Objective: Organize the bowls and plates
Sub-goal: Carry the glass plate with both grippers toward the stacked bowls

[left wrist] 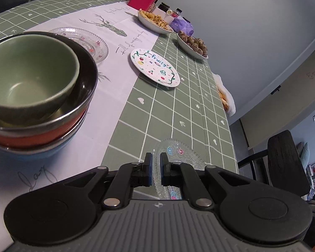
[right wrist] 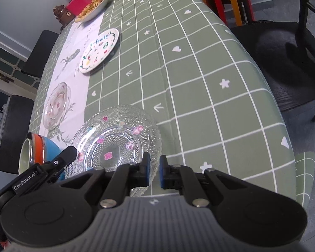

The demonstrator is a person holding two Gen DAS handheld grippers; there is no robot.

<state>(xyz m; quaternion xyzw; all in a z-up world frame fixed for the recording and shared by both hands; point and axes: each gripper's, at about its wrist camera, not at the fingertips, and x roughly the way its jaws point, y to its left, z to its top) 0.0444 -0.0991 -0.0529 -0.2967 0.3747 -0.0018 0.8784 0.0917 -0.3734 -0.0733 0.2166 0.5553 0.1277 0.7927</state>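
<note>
Glass, beaded and brittle: the near plate (right wrist: pixel 117 140) sits low in the right-wrist frame, close to the table edge (right wrist: pixel 292 147). Both the left gripper (left wrist: pixel 156 169) and the right gripper (right wrist: pixel 154 171) pinch its slippery rim. Open cloth lies toward the upper right; stacked bowls (left wrist: pixel 35 92) crowd the left.

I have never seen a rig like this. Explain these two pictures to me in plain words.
There is no robot. A person holds a two-finger clamp in each hand, each with a camera looking along its fingers. One picture comes from the left gripper, the other from the right gripper. On the table sit a stack of bowls, a painted Fruity plate, a far glass plate and dishes of food. Both pairs of fingers are closed, apparently pinching the rim of the near glass plate.
</note>
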